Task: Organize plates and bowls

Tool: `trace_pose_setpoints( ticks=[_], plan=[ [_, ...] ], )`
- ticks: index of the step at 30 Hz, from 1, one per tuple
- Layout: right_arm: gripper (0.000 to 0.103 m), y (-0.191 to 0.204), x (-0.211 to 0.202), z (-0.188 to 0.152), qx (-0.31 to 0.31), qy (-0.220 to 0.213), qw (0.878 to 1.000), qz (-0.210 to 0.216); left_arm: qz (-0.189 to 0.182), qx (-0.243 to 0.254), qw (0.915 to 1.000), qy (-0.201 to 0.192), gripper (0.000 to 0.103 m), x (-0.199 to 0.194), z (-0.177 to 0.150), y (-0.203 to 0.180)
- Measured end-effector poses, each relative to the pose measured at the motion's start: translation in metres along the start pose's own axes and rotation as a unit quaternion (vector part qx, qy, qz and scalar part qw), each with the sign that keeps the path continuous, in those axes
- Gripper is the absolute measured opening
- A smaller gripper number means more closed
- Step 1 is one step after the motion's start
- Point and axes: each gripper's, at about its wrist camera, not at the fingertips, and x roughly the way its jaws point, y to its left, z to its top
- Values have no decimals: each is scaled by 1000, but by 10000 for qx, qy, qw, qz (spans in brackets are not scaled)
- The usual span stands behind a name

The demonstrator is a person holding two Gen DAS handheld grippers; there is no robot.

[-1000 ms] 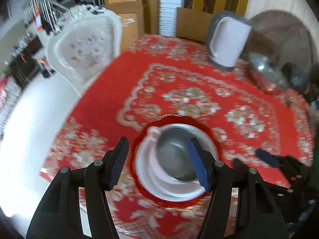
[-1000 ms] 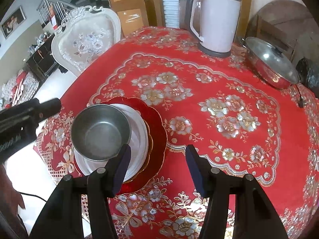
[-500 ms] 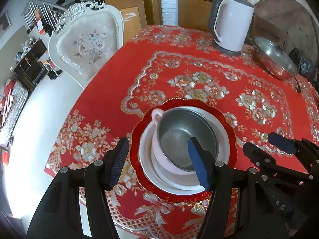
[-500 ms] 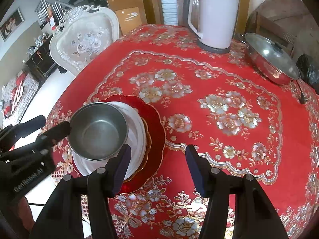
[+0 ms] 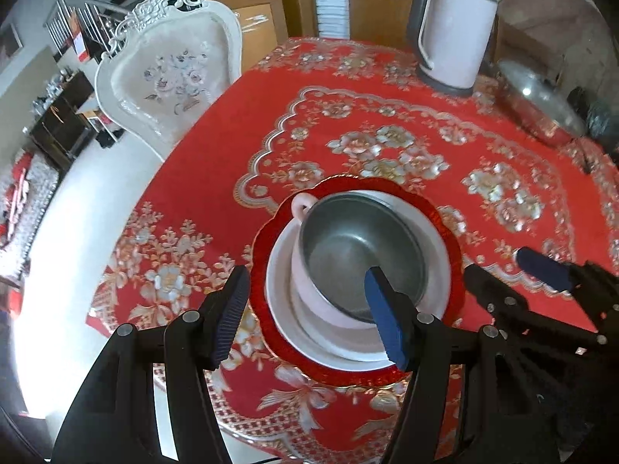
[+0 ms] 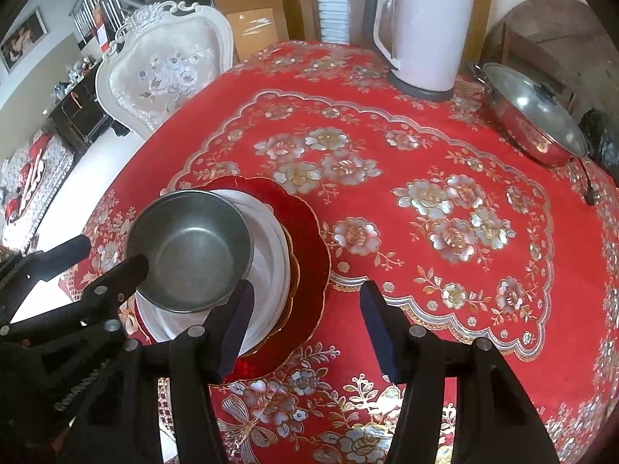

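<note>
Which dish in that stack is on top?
The steel bowl, nested in the pink handled bowl; under them lie the white plate and, at the bottom, the red plate.

The metal bowl point(image 5: 361, 249) covers the inside of the pink cup point(image 5: 305, 270), and from the right wrist view the cup is hidden fully. The white plate point(image 6: 271, 232) hides most of the red plate point(image 6: 309, 247). The pot point(image 5: 541, 104) is blurred, and the dark object behind it cannot be identified.
</note>
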Motion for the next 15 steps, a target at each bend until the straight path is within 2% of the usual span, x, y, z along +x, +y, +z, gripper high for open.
trace_pose_setpoints(
  ticks=[7,15],
  plan=[
    [57,-3,2,-1,-3,36,10000,-6,-289,-66,9995,85,62,4,1,2],
    [57,-4,1,-2,27,39,10000,-9,-226,42,9997,37,62,4,-1,-2]
  ],
)
